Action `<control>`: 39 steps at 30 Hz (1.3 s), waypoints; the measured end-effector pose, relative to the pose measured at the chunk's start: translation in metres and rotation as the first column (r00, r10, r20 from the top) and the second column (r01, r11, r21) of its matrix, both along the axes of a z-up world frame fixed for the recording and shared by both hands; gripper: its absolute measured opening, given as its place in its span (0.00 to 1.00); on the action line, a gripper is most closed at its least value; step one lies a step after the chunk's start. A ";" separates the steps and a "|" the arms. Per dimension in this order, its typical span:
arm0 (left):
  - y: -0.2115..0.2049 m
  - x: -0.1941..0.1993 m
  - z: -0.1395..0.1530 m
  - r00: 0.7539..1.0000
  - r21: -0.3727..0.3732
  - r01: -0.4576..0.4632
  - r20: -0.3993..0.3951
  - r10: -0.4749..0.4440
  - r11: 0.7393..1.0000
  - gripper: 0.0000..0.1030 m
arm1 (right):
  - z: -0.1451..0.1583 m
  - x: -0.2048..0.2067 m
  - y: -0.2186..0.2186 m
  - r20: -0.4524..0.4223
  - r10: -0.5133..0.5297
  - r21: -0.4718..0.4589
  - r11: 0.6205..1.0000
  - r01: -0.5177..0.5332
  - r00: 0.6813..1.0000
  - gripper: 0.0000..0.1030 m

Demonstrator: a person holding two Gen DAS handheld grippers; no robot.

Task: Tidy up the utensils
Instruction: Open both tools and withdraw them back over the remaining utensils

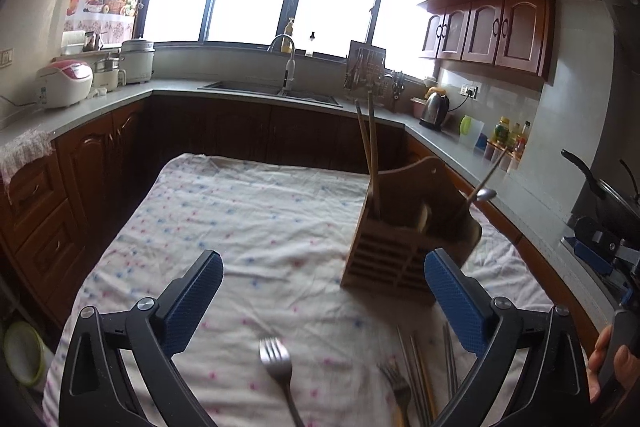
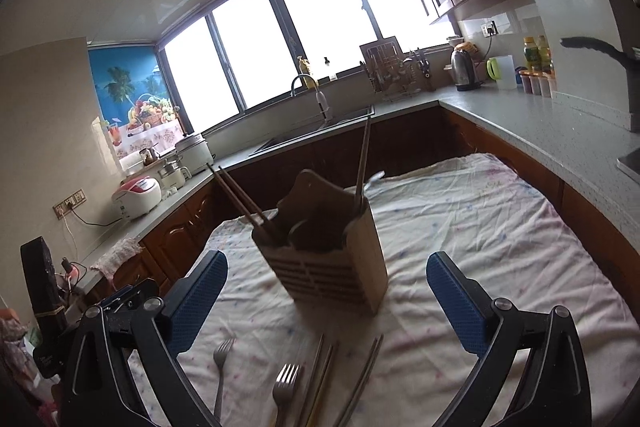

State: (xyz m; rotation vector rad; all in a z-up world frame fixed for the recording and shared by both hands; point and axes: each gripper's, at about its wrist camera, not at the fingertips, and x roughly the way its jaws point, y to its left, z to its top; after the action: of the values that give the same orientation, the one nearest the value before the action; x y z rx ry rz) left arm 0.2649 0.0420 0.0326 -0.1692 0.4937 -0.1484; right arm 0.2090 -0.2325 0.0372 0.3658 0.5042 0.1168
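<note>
A wooden utensil holder (image 1: 404,239) stands on the cloth-covered table (image 1: 248,227); it also shows in the right wrist view (image 2: 332,259). It holds two wooden chopsticks (image 1: 370,155) and a metal spoon (image 1: 482,187). A fork (image 1: 278,367) lies on the cloth between my left gripper's fingers. A second fork (image 1: 398,387) and several metal chopsticks (image 1: 420,367) lie near it to the right. My left gripper (image 1: 322,303) is open and empty above the forks. My right gripper (image 2: 326,303) is open and empty, just short of the holder, over two forks (image 2: 286,383) and the chopsticks (image 2: 320,379).
A grey counter (image 1: 120,99) runs round the room with a sink (image 1: 272,91), rice cookers (image 1: 66,83), a dish rack (image 1: 368,71), a kettle (image 1: 434,109) and bottles (image 1: 508,135). A pan (image 1: 600,187) sits at the right. Brown cabinets (image 1: 488,27) hang above.
</note>
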 end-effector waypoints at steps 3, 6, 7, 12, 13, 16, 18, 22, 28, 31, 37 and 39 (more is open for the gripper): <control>0.008 -0.019 0.002 1.000 -0.012 -0.005 -0.010 0.005 1.000 0.99 | -0.005 -0.019 -0.003 -0.007 -0.014 0.011 1.000 0.014 1.000 0.98; 0.014 -0.035 0.000 1.000 -0.010 -0.007 -0.018 0.007 1.000 0.99 | -0.009 -0.032 -0.003 -0.024 -0.011 0.014 1.000 0.011 1.000 0.98; 0.016 -0.039 0.000 1.000 -0.009 -0.011 -0.025 0.011 1.000 0.99 | -0.010 -0.037 -0.003 -0.031 -0.016 0.010 1.000 0.016 0.999 0.98; 0.022 -0.060 -0.002 0.999 -0.030 -0.010 -0.048 0.009 1.000 0.99 | -0.016 -0.055 -0.006 -0.042 -0.032 0.020 0.999 0.033 0.999 0.98; 0.021 -0.064 -0.003 0.999 -0.024 -0.010 -0.052 0.009 1.000 0.99 | -0.017 -0.059 -0.007 -0.042 -0.036 0.023 0.999 0.037 0.998 0.98; 0.019 -0.074 -0.005 0.997 -0.010 -0.009 -0.071 0.008 1.000 0.99 | -0.022 -0.069 -0.008 -0.052 -0.046 0.025 0.999 0.047 0.998 0.98; 0.019 -0.079 -0.007 0.996 -0.018 -0.008 -0.085 0.006 1.000 0.99 | -0.026 -0.074 -0.007 -0.062 -0.044 0.026 0.999 0.045 0.997 0.98; 0.019 -0.090 -0.009 0.994 -0.030 -0.011 -0.108 0.008 0.999 0.99 | -0.036 -0.082 -0.008 -0.088 -0.049 0.025 0.998 0.051 0.995 0.98; 0.015 -0.096 -0.011 0.992 -0.035 -0.003 -0.127 -0.001 0.999 0.99 | -0.044 -0.090 -0.013 -0.111 -0.056 0.033 0.998 0.060 0.992 0.98; 0.010 -0.098 -0.013 0.990 -0.029 0.004 -0.140 -0.008 1.000 0.99 | -0.046 -0.092 -0.014 -0.119 -0.057 0.032 0.998 0.061 0.991 0.98; 0.001 -0.095 -0.013 0.987 -0.025 0.029 -0.160 -0.033 0.999 0.99 | -0.052 -0.088 -0.017 -0.137 -0.056 0.037 0.997 0.062 0.989 0.98; -0.004 -0.090 -0.014 0.984 -0.019 0.038 -0.173 -0.041 0.999 0.98 | -0.054 -0.084 -0.017 -0.147 -0.054 0.038 0.997 0.060 0.988 0.98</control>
State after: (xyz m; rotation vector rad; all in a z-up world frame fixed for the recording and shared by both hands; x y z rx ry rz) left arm 0.1749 0.0380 0.0183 -0.1886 0.6696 -0.1776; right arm 0.1252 -0.2493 -0.0167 0.4317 0.6357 0.0456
